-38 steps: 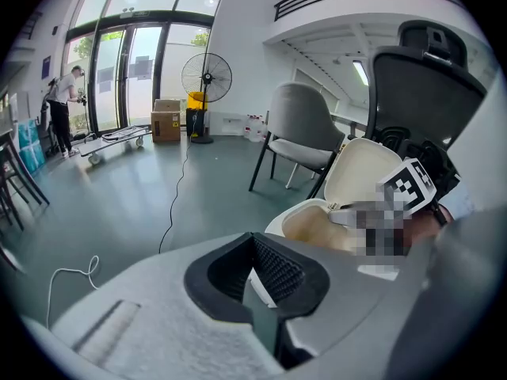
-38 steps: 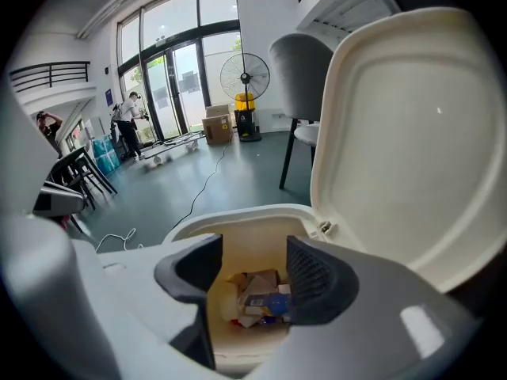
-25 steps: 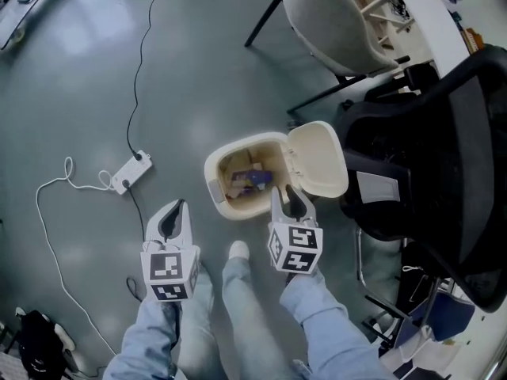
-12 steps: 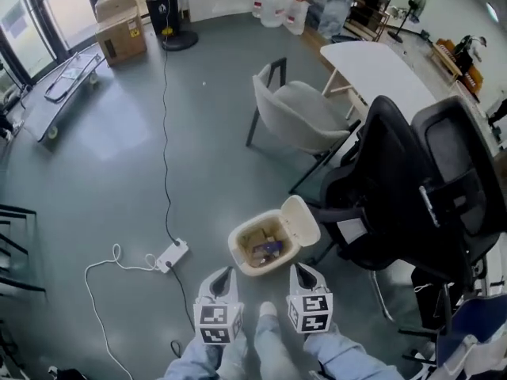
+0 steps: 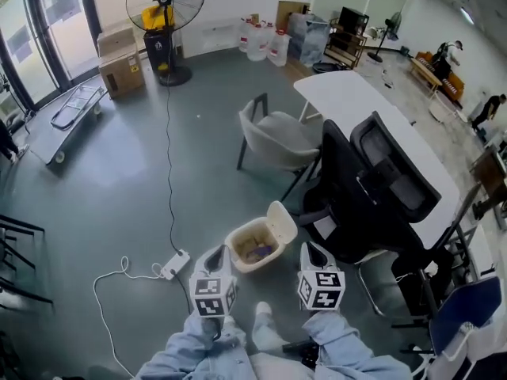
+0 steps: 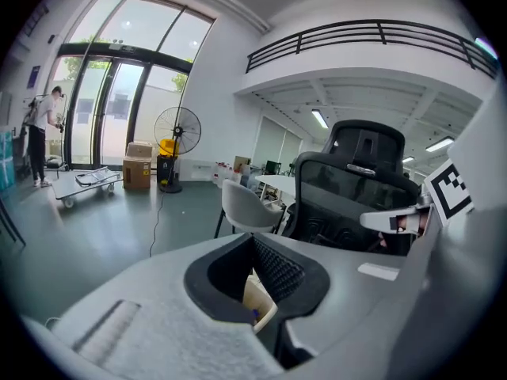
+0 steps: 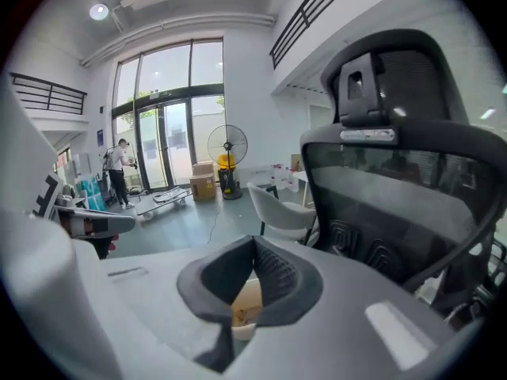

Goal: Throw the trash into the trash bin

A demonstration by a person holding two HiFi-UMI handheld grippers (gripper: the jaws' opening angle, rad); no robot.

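The cream trash bin [image 5: 235, 253] stands on the grey floor with its lid [image 5: 283, 222] tipped open to the right. Trash lies inside it, including a purple piece [image 5: 258, 252]. My left gripper [image 5: 223, 249] hangs shut and empty just left of the bin, well above it. My right gripper [image 5: 307, 246] hangs shut and empty just right of the lid. In the left gripper view the bin [image 6: 259, 305] shows small through the notch of the closed jaws. In the right gripper view the bin [image 7: 245, 303] shows the same way.
Black office chairs [image 5: 372, 184] crowd the bin's right side, with a grey shell chair [image 5: 277, 137] and a white table [image 5: 356, 101] behind. A power strip [image 5: 176, 264] and its cable lie left of the bin. A fan [image 5: 165, 6], boxes and a trolley [image 5: 75, 105] stand far back.
Both grippers have risen away from the bin, which now looks much smaller. The head view has lifted from the bin to take in the room. The right jaws, slightly apart before, are now together.
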